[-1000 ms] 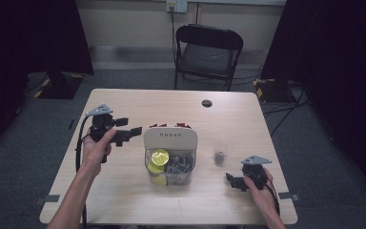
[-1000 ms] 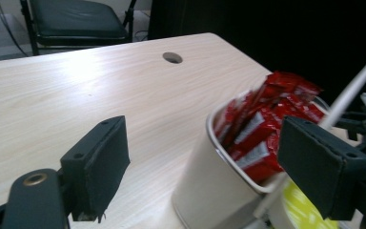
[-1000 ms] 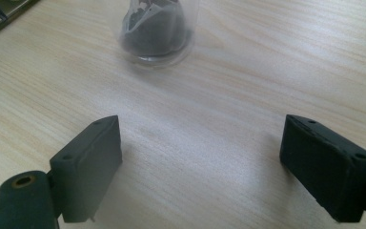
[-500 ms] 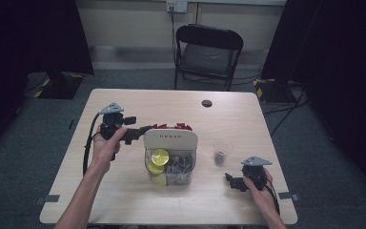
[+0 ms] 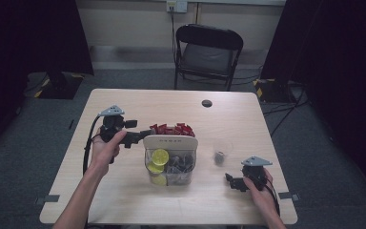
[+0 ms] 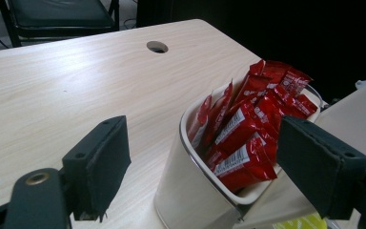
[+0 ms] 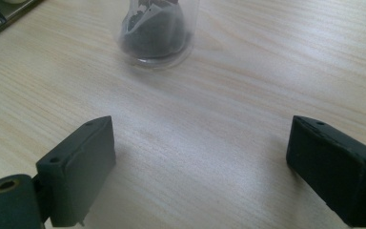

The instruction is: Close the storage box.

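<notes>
We log: left gripper (image 5: 145,134), jaws spread, now moved in to the red packets (image 6: 248,129) in the organiser's (image 5: 170,143) rear cup. Right gripper (image 5: 229,179), jaws just opened wide, empty, unmoved near the cup (image 7: 155,28).

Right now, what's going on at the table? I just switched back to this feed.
The left gripper hangs open at the white compartment of the organizer, its jaws either side of the red packets without touching them. The right gripper rests open near the table's front edge, nothing between its jaws, pointing at a small clear cup with something dark inside. Lime slices sit in the organizer's clear front part.
</notes>
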Action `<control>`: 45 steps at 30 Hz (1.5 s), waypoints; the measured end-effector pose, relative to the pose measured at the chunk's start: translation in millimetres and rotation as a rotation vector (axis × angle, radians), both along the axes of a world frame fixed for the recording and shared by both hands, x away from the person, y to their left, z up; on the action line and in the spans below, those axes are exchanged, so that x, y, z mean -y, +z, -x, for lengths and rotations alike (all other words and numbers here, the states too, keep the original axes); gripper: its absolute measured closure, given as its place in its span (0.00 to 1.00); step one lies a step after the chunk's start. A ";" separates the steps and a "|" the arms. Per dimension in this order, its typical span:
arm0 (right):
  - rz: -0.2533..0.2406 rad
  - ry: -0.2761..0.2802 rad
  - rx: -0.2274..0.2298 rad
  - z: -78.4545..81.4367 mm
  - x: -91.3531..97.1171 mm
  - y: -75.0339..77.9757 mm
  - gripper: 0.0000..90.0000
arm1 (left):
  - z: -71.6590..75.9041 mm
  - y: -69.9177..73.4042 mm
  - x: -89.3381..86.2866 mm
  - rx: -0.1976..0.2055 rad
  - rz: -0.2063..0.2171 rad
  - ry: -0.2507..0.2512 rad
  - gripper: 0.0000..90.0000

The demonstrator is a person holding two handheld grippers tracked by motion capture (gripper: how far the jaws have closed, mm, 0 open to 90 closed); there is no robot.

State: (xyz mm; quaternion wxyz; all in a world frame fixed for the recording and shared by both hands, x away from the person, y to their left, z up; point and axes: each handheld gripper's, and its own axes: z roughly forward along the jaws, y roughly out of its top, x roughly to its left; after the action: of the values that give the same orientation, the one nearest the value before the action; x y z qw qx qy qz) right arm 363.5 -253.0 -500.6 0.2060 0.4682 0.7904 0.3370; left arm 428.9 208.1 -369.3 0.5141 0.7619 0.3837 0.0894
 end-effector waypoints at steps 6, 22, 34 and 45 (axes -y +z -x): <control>-0.001 0.001 -0.001 0.0 0.0 0.0 0.10 | 2.9 0.5 0.2 0.001 -0.001 -0.005 0.20; -0.001 -0.001 0.000 0.1 0.1 0.0 0.10 | 16.9 1.0 12.7 0.025 -0.017 -0.066 0.19; 0.000 -0.002 0.001 0.3 0.2 0.0 0.10 | 26.6 0.6 22.0 0.009 -0.076 -0.108 0.18; 0.000 -0.002 0.001 0.4 0.2 0.0 0.10 | 31.1 -11.2 18.6 -0.016 -0.108 -0.107 0.18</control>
State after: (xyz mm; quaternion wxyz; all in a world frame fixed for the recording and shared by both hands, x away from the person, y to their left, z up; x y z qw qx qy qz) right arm 363.1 -253.3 -500.6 0.2065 0.4687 0.7899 0.3372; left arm 397.8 189.4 -380.5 0.4734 0.8084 0.3413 0.0763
